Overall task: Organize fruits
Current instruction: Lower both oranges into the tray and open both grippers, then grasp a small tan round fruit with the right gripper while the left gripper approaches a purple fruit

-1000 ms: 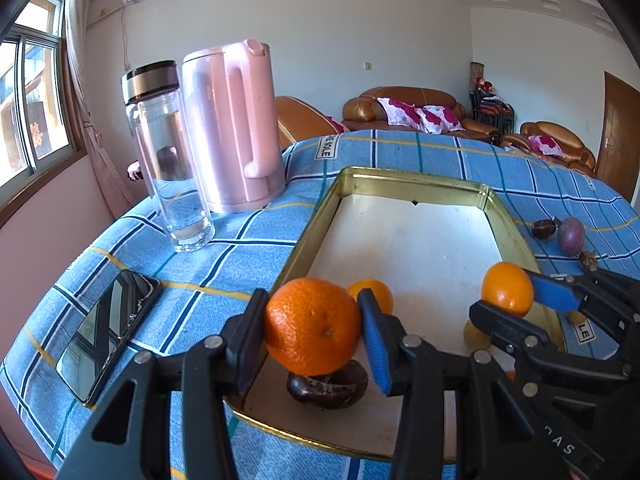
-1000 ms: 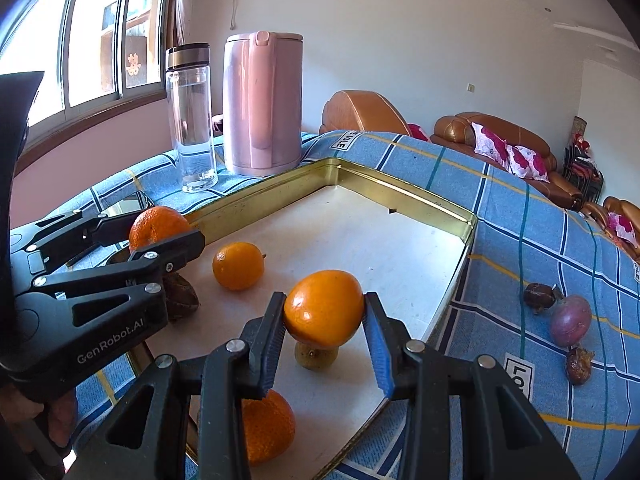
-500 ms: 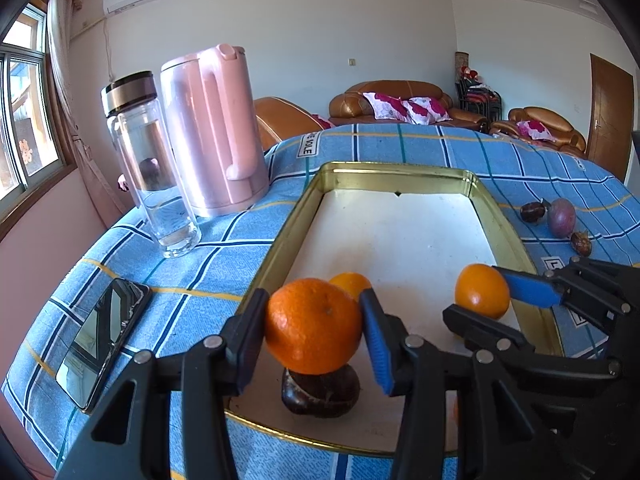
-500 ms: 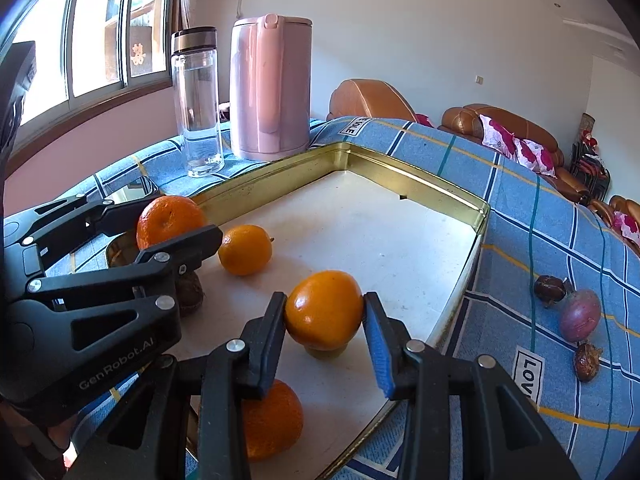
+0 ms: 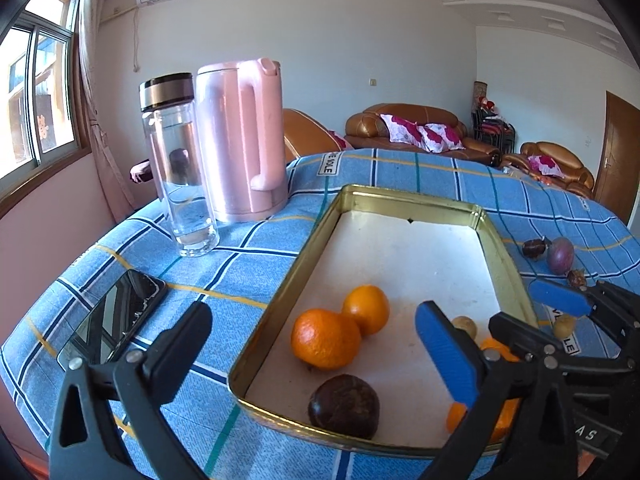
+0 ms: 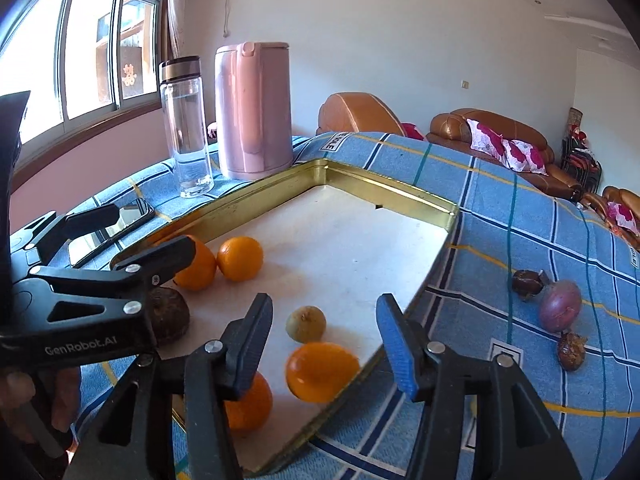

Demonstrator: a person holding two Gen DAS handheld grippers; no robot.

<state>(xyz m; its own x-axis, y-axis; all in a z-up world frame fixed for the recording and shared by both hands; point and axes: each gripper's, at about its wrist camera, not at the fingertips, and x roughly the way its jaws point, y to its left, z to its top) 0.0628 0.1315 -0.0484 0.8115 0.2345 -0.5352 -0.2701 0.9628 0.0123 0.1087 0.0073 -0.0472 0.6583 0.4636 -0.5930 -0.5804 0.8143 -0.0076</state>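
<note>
**Both oranges released into the tray**

Since one second ago: both grippers held an orange between the pads; both oranges are now free. Left gripper (image 5: 312, 334) jaws have just been opening and stand very wide, nothing between the pads. Its large orange (image 5: 326, 339) sits on the tray floor, touching a smaller orange (image 5: 366, 309) behind it. A dark brown round fruit (image 5: 344, 406) lies just in front, near the tray's front rim.

Right gripper (image 6: 324, 334) jaws have also just been opening, now partly spread, pads clear of the fruit. Its orange (image 6: 322, 371) appears blurred below and between the fingers, close to the tray's right rim; cannot tell whether it rests on the floor. A small tan fruit (image 6: 306, 323) lies just behind it. Another orange (image 6: 250, 404) sits near the front corner, partly hidden by the right gripper's left finger.

Gold-rimmed tray (image 5: 416, 196) rests on the bench, on a blue checked cloth (image 5: 248, 248). Outside the tray, on the cloth to its right: a purple fruit (image 6: 560, 306) and two small brown ones (image 6: 527, 280), (image 6: 571, 350). Left of the tray: pink kettle (image 5: 240, 140), clear bottle (image 5: 178, 160), phone (image 5: 116, 320).
</note>
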